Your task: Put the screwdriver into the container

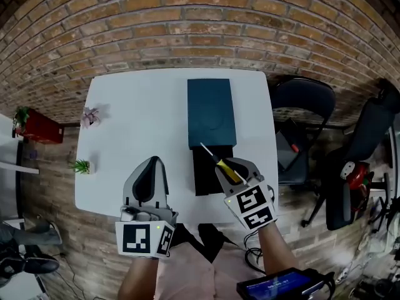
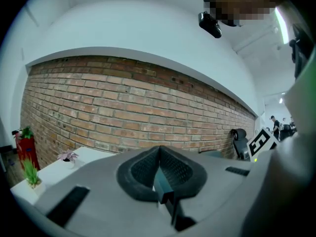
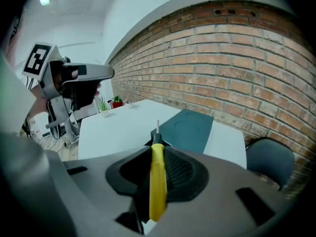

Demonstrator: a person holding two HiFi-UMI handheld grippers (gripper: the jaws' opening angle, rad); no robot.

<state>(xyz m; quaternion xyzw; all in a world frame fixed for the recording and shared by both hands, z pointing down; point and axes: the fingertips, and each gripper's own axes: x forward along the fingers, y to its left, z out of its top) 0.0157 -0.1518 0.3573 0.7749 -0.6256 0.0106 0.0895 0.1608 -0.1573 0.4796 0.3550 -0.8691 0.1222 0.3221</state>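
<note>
A screwdriver (image 1: 220,162) with a yellow handle and a thin metal shaft is clamped in my right gripper (image 1: 234,169), tip pointing up and left over the container. The container (image 1: 211,111) is a dark teal box in the middle of the white table, and its black open part (image 1: 205,174) lies at the near end. In the right gripper view the screwdriver (image 3: 157,174) runs straight out between the pads, with the container (image 3: 190,126) just beyond its tip. My left gripper (image 1: 150,170) hovers over the table's near edge, shut with nothing in it; its pads (image 2: 170,169) meet.
The white table (image 1: 144,136) stands against a brick wall. A small pink flower pot (image 1: 91,115) and a green plant (image 1: 81,165) sit near the table's left edge. A red box (image 1: 39,127) lies on the floor at left, and dark chairs (image 1: 300,102) stand at right.
</note>
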